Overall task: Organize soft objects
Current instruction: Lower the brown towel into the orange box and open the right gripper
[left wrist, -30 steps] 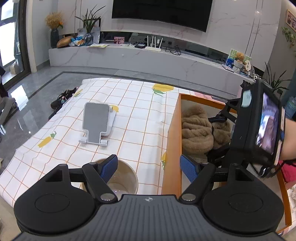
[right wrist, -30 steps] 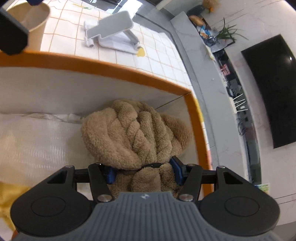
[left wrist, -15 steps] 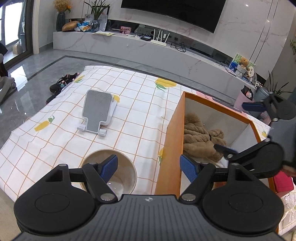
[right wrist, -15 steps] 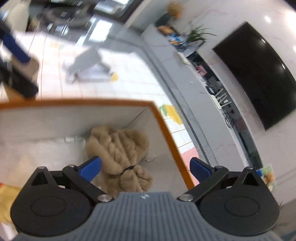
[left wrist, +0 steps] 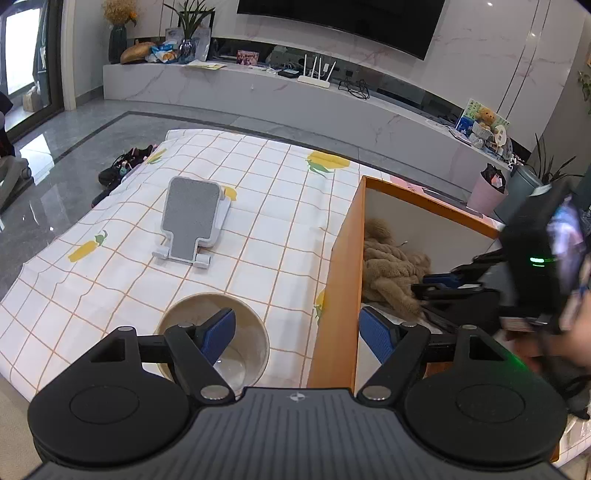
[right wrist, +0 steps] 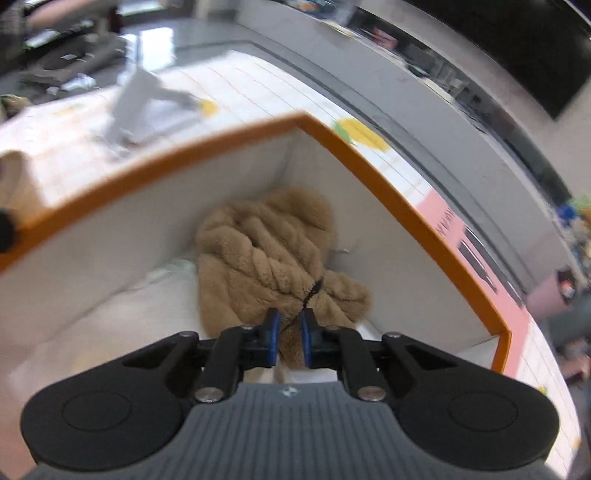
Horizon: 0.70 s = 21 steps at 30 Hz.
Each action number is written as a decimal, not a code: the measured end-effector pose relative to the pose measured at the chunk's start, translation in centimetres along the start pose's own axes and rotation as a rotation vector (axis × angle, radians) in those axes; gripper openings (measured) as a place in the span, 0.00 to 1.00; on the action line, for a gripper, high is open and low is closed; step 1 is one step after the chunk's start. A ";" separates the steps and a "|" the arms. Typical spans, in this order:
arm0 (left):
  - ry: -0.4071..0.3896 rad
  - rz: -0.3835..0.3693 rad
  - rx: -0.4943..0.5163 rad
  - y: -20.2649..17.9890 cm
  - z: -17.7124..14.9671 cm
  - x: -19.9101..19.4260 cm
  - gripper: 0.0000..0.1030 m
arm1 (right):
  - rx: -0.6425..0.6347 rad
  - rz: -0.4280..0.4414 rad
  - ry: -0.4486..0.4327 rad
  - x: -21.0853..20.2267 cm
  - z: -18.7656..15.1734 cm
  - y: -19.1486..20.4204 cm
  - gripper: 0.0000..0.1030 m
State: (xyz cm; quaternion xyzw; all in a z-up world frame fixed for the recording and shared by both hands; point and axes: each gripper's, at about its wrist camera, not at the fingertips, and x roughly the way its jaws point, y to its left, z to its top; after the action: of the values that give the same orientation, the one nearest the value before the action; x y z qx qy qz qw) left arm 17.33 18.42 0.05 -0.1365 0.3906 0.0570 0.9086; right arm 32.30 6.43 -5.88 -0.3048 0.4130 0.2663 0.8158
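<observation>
Living room with grey tiled floor, long marble media shelf [left wrist: 258, 88] and dark television [left wrist: 340, 22] along the far wall. In front, table [left wrist: 258, 229] under a white cloth with orange grid and yellow fruit prints.

On the cloth: grey phone stand [left wrist: 190, 221] tilted up at the left middle, beige bowl [left wrist: 255, 343] at the near edge, tall orange-rimmed box [right wrist: 369, 162] with white inner walls on the right.

Inside the box, pushed into the far left corner: tan plush bundle [right wrist: 266, 251], fluffy and twisted, cinched by a dark band near its near end, lying on white material that lines the bottom.

Right gripper [right wrist: 289, 338] reaching down into the box from the near side, tilted steeply downward, its blue pads just at the near tail of the plush bundle. Jaws narrow and closing, with a tuft of tan plush visible in the slim gap between them; whether the pads already pinch it cannot be told from the blurred view.

Left gripper [left wrist: 297, 338] outside the box, angled down over the near table edge, jaws wide with nothing gripped: left pad above the bowl, right pad past the orange box wall, that wall standing between them.
</observation>
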 end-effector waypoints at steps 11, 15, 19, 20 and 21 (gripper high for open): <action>0.005 -0.001 0.004 -0.1 -0.2 0.2 0.87 | 0.074 0.005 0.018 2.2 0.0 1.3 0.07; 0.022 0.015 0.028 -0.7 -0.6 0.6 0.87 | 0.105 0.002 0.020 1.4 -0.5 0.8 0.08; 0.020 0.016 0.052 -1.3 -0.9 0.6 0.87 | 0.110 -0.011 0.008 0.9 -0.6 0.8 0.13; 0.021 0.016 0.053 -1.4 -0.9 0.6 0.87 | 0.118 -0.011 0.011 0.8 -0.6 0.7 0.17; 0.022 0.015 0.053 -1.5 -0.8 0.7 0.87 | 0.127 -0.017 0.011 0.6 -0.6 0.6 0.24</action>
State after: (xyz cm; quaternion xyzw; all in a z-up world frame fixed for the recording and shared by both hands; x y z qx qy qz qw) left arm 17.50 16.78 -0.68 -0.1099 0.4028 0.0522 0.9072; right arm 31.92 6.51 -6.83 -0.2575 0.4310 0.2311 0.8334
